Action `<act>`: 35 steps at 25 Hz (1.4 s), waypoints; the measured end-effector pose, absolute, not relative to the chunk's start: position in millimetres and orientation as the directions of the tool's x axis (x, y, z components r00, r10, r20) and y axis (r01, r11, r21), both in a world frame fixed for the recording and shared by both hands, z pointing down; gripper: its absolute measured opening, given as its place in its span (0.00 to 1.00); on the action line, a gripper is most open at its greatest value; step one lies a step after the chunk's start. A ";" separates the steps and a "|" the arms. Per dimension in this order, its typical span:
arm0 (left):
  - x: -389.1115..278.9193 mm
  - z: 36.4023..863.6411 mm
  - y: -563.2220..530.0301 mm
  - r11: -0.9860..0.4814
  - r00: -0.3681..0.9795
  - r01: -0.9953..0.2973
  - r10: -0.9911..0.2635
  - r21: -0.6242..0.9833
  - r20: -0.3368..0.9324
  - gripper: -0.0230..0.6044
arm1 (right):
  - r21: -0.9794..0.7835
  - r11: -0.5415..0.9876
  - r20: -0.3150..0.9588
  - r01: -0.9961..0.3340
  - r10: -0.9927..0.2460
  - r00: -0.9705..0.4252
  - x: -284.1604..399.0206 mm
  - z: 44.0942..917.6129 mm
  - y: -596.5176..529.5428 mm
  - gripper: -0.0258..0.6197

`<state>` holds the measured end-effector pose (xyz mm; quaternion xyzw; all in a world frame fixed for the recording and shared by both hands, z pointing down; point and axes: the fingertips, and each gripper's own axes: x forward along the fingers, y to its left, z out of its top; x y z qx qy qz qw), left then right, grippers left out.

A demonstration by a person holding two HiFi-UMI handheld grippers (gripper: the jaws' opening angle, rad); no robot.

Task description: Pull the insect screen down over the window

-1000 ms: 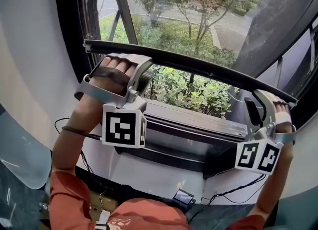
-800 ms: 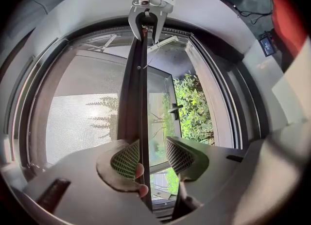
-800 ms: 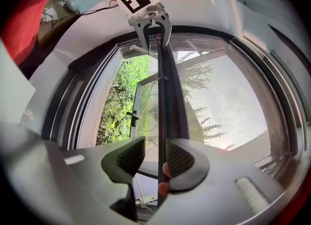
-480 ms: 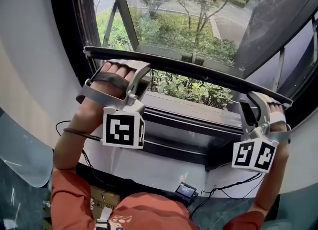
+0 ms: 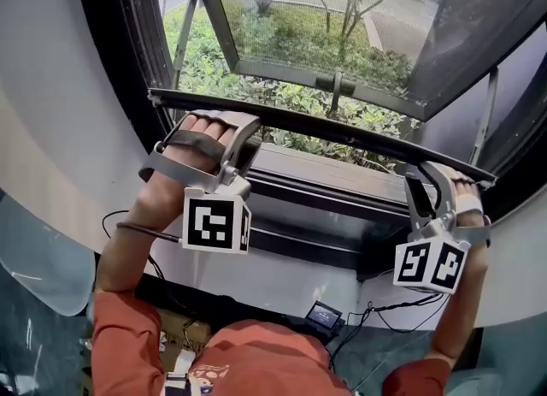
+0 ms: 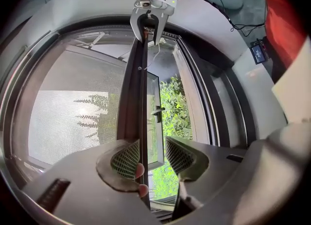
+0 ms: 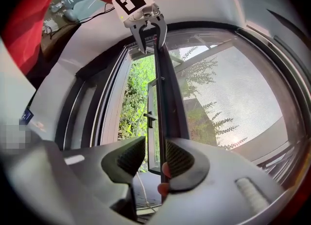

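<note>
The insect screen's dark bottom bar (image 5: 316, 127) runs across the window, with grey mesh (image 5: 342, 35) stretched above it. My left gripper (image 5: 242, 136) sits on the bar's left end and my right gripper (image 5: 425, 182) on its right end. In the left gripper view the bar (image 6: 136, 97) passes between the jaws of the left gripper (image 6: 148, 158); it lies against the left pad, with a gap to the right pad. In the right gripper view the bar (image 7: 167, 97) lies against the right pad of the right gripper (image 7: 155, 158), with a gap to the left pad. Fingertips curl behind the bar at both ends.
Below the bar are the dark window sill and lower frame (image 5: 325, 206). Behind the mesh an outer casement with a handle (image 5: 335, 85) stands open over bushes. Cables and a small device (image 5: 323, 313) lie under the sill. Pale wall (image 5: 51, 129) flanks the window.
The bar and both grippers have come down toward the sill. The open gap under the bar has narrowed, and more mesh shows above it.
</note>
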<state>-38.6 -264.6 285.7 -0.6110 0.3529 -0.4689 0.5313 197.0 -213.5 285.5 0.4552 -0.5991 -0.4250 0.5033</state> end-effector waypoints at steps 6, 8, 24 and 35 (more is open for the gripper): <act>-39.5 287.3 -264.7 -0.188 0.310 0.067 -0.930 -0.980 0.199 0.31 | 0.965 0.226 0.216 -0.137 -0.973 -0.085 195.8 286.3 -213.0 0.25; -39.2 287.8 -264.7 -0.190 0.310 0.068 -0.929 -0.979 0.202 0.31 | 0.964 0.231 0.223 -0.134 -0.972 -0.078 196.4 287.1 -213.0 0.25; -37.6 317.9 -261.7 -0.289 0.320 0.085 -0.898 -0.954 0.301 0.30 | 0.929 0.330 0.324 -0.165 -0.944 -0.063 198.0 317.4 -211.0 0.25; -38.9 351.5 -258.1 -0.335 0.320 0.095 -0.881 -0.937 0.348 0.30 | 0.906 0.390 0.387 -0.163 -0.921 -0.048 197.2 350.9 -207.2 0.25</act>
